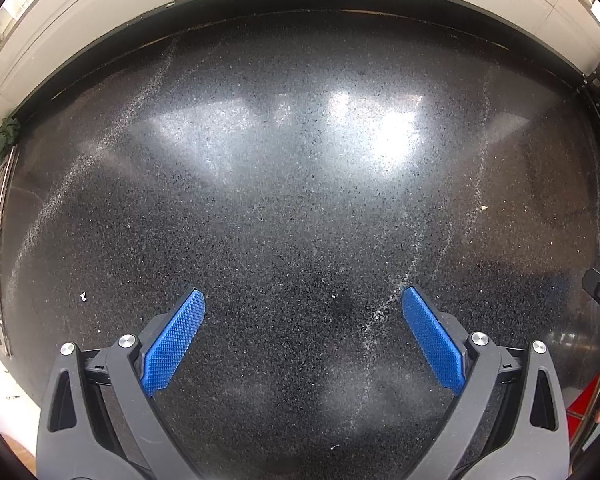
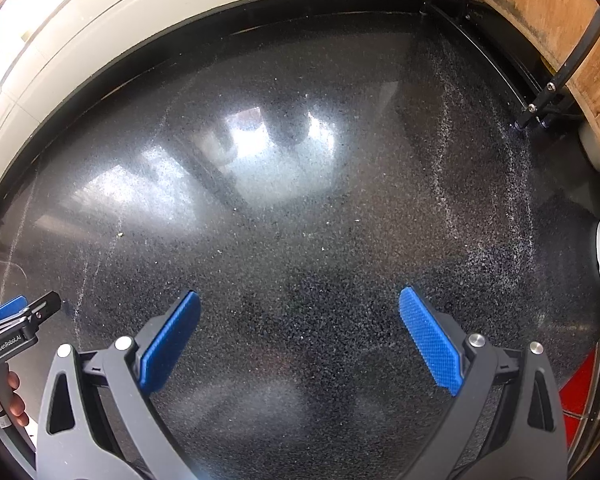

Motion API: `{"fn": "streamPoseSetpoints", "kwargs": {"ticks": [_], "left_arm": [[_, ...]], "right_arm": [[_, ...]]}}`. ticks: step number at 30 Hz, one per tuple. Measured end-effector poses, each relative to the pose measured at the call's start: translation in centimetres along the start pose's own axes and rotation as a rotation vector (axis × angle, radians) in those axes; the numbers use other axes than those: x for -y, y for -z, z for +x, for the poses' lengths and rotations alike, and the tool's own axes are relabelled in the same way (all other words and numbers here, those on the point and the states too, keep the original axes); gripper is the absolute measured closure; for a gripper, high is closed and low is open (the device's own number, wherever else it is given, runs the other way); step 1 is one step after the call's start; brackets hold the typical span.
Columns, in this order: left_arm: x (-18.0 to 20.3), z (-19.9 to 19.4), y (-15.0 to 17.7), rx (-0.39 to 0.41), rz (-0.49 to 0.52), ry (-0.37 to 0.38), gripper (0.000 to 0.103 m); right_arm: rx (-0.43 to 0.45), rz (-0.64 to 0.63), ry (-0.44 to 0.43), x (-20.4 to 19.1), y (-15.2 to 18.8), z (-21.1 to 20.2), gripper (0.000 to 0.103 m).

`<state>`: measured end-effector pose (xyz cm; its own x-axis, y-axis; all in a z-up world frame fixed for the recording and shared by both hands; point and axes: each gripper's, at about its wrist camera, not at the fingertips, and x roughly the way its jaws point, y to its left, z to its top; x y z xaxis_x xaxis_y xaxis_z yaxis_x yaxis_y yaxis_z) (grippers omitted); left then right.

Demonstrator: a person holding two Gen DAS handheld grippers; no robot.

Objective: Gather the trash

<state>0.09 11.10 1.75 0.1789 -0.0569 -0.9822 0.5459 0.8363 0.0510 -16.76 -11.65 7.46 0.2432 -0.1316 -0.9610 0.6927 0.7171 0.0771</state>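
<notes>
Here both grippers hang over the black speckled countertop [image 1: 300, 200] with their blue pads spread wide and nothing between them, which suits tools that are searching, not carrying. The left gripper [image 1: 303, 336] looks at a bare, shiny stretch of this countertop; the right gripper [image 2: 299, 338] is just beside it, toward the countertop's end where a wooden board [image 2: 540, 20] stands in a black rack. Of trash I see only crumbs: a small white scrap [image 1: 83, 296] near the countertop's sink-side edge, a pale crumb [image 1: 484, 208] farther toward the wall, and thin dusty streaks. No bin or bag is visible, so whether bigger trash is already collected, or none is in reach, I cannot tell.
</notes>
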Motion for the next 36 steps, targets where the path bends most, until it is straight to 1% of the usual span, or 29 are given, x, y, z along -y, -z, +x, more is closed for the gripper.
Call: {"fn": "streamPoseSetpoints", "kwargs": {"ticks": [20,22,24,27,29,32,36], "left_arm": [[0.5,0.2,0.8,-0.012,0.01,-0.006,0.007],[0.4,-0.1,1.0,-0.002,0.007,0.027,0.007],[0.3,-0.6,1.3,0.025,0.004,0.054,0.007],[0.2,-0.9,1.5,0.038,0.01,0.029,0.007],[0.0,-0.8,1.5,0.027,-0.003,0.022,0.007],[-0.5,-0.3,1.7,-0.003,-0.03,0.045,0.007],[-1.2,0.4,2.6,-0.017,-0.041,0.062,0.007]], "right_arm": [[-0.015,-0.021,-0.004,-0.3,0.2,0.6,0.007],[-0.015,-0.023,-0.003,-0.3,0.2,0.6,0.007],[-0.016,-0.025,-0.002,-0.4,0.3,0.6,0.007],[-0.017,-0.025,-0.001,-0.5,0.5,0.7,0.007],[-0.016,-0.026,0.0,-0.5,0.5,0.6,0.007],[-0.011,-0.027,0.008,-0.3,0.7,0.6,0.007],[0.005,-0.054,0.03,-0.4,1.1,0.9,0.007]]}}
